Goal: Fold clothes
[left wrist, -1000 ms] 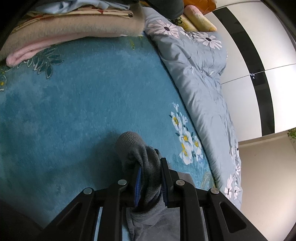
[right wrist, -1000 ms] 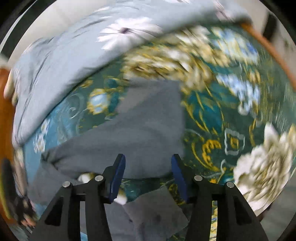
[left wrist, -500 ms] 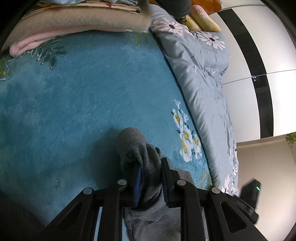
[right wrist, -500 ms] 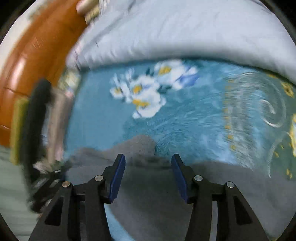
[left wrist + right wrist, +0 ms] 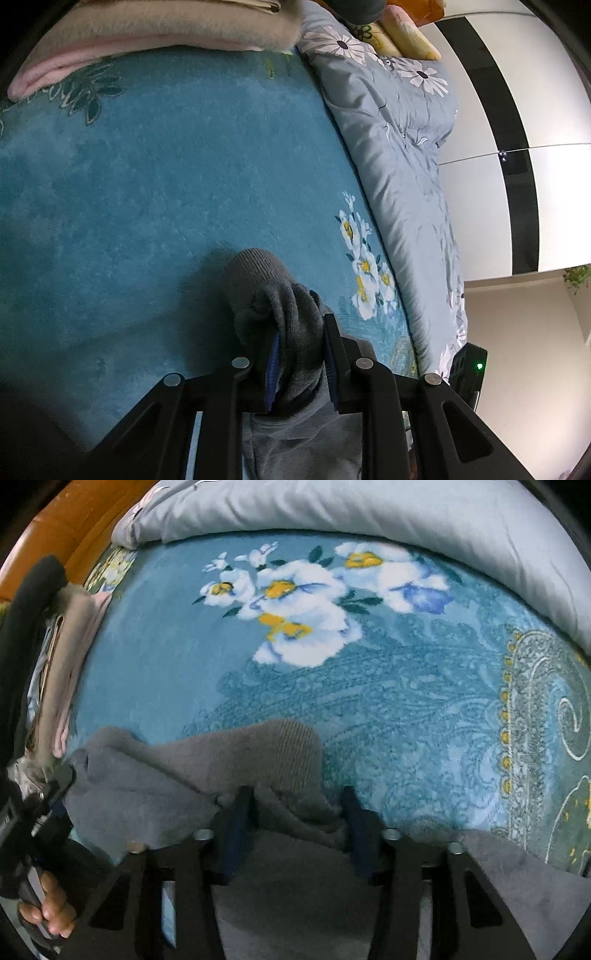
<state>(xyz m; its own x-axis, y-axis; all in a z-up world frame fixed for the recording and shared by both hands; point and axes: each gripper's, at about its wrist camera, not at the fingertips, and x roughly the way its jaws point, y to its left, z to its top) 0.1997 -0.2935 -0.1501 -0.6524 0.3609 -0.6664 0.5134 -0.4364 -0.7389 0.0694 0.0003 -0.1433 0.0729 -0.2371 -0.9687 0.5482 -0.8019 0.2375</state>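
Left wrist view: left gripper [image 5: 300, 356] is clamped on a bunched fold of the grey garment [image 5: 273, 295]. Fabric is a soft knit with a ribbed, rounded cuff end poking out past the blue pads [image 5: 272, 363]; the rest of it trails back under the gripper frame. Garment is lying on a plush teal blanket [image 5: 166, 166] with a short fuzzy pile and a printed white-and-yellow flower cluster [image 5: 364, 266] just right of the cuff. A smooth, quilted grey-blue duvet [image 5: 402, 147] with daisy print is seen along the blanket's right edge. Folded beige and pink fleece stack [image 5: 147, 40] is at the far end, well apart from the garment. Gripper is pointed forward, low over the blanket.

Right wrist view: right gripper [image 5: 295, 823] is spread wide, nothing pinched; its 2 blue-padded fingers [image 5: 236, 830] straddle a rumpled ridge of the grey garment [image 5: 258, 753]. Ribbed cuff band is visible just ahead of the fingers, smoother fleece below. Same teal blanket [image 5: 406, 709] is seen, with large white flowers and a paisley border at right. Plain grey duvet roll [image 5: 369, 509] is across the top. At lower left, the person's hand [image 5: 48, 912] is wrapped round the other gripper's handle, fingers curled.
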